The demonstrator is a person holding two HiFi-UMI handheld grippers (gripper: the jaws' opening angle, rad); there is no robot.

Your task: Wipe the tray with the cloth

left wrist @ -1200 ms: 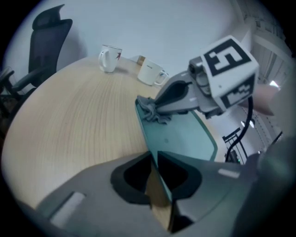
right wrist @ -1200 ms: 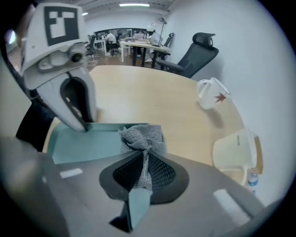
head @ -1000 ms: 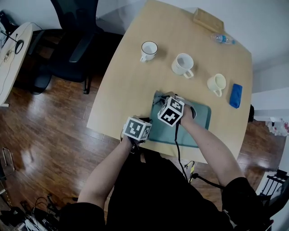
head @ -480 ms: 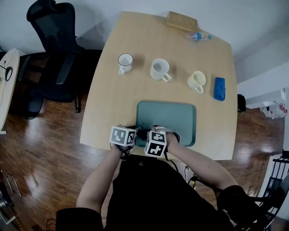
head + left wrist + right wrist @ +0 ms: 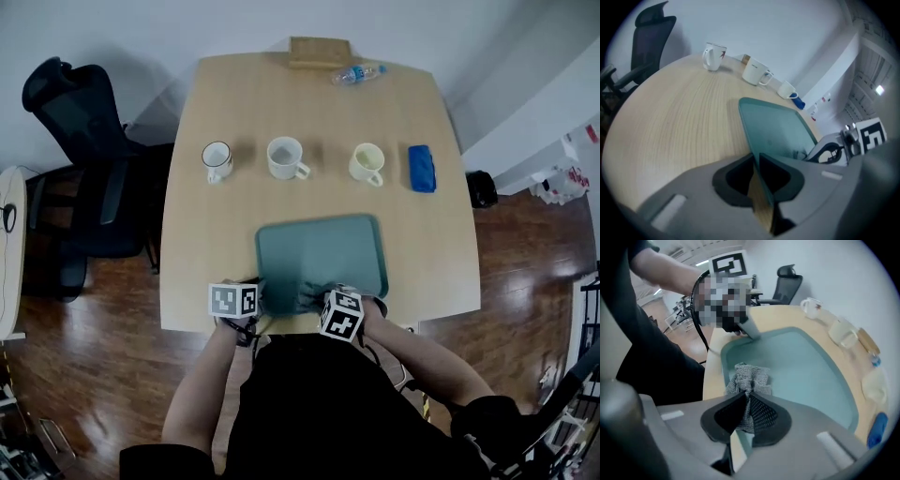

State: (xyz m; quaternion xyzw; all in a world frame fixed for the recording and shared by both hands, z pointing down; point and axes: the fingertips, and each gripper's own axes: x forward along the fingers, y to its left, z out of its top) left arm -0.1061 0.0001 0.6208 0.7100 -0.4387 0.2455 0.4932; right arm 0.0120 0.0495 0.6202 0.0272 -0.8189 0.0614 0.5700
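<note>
Teal tray lengthwise left-right, cloth pinched in right tool

left gripper: at tray near-left corner | right gripper: at near rim | cloth: bunched between both grippers | mugs: row well beyond grippers, past tray

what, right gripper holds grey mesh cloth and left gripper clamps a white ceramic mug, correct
No: the left gripper view shows the left gripper shut on the rim of the teal plastic tray. The right gripper holds the grey mesh cloth.
</note>
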